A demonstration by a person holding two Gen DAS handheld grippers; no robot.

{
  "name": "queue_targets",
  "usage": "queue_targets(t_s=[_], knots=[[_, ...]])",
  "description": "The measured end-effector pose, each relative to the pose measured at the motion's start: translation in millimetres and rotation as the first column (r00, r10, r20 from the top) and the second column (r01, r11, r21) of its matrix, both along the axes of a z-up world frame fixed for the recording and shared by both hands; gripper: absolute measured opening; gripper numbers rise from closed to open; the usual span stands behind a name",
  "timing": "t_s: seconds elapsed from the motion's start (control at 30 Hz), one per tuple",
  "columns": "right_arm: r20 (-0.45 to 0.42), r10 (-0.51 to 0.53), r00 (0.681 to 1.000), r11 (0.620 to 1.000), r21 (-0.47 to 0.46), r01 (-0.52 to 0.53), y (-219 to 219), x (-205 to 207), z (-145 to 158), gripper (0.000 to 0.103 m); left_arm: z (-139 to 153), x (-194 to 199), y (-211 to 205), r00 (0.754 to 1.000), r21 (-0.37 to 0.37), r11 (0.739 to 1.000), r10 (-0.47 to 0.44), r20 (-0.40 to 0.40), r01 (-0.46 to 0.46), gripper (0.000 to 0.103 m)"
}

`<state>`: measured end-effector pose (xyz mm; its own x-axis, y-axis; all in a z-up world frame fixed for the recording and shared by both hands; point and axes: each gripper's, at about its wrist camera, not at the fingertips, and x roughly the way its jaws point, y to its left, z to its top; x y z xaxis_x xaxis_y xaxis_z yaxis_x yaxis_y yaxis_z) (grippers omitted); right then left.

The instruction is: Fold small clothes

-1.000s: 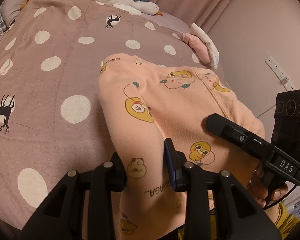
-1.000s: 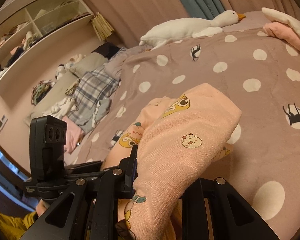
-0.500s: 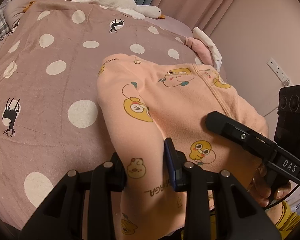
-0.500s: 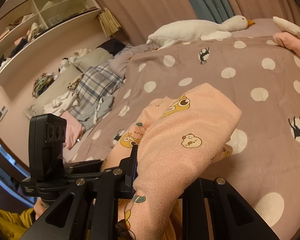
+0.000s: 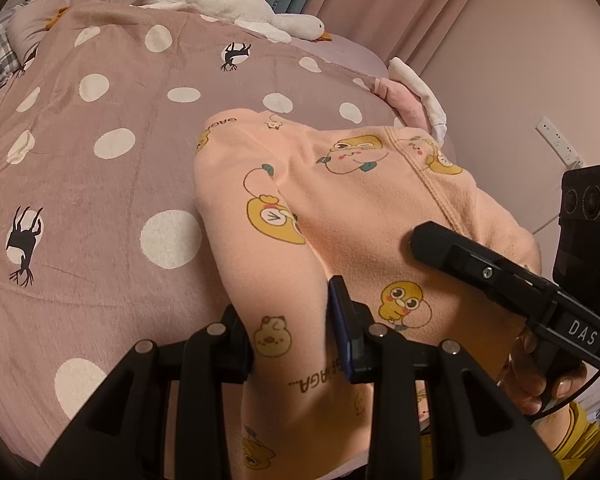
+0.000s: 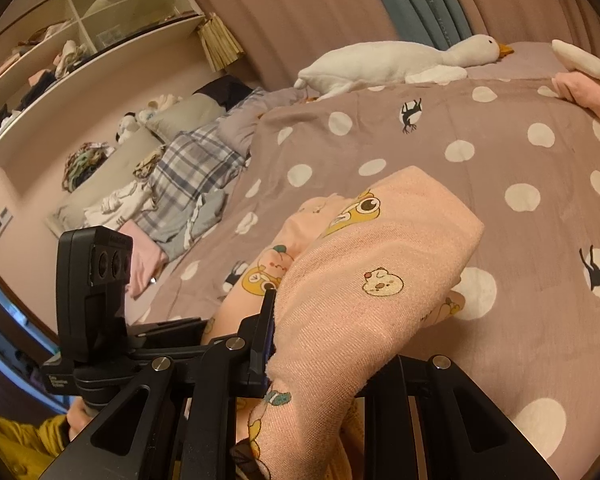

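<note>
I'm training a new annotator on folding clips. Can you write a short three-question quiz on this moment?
1. True or false: both the left claw and the right claw are shut on the peach cartoon-print fleece garment.
2. Multiple choice: the white plush goose lies (A) on the garment, (B) at the far end of the mauve polka-dot blanket, apart from the garment, (C) on the wall shelf.
3. Fill in: the small folded pile at the blanket's far right edge is pink and ____.

Key: 1 true; 2 B; 3 white.
</note>
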<state>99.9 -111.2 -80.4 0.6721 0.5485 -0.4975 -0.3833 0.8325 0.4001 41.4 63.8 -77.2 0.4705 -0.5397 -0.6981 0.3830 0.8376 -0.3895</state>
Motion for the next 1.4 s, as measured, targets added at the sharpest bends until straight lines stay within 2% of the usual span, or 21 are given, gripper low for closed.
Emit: queue_targets(t_s=[1.4], knots=[[-0.011,0.011,1.000,1.000,-0.026,-0.011,24.5,29.2,-3.1,0.023,-12.3,59.0,12.1,0.999,0.027,0.998,0.051,-0.007,-0.051,0.032]])
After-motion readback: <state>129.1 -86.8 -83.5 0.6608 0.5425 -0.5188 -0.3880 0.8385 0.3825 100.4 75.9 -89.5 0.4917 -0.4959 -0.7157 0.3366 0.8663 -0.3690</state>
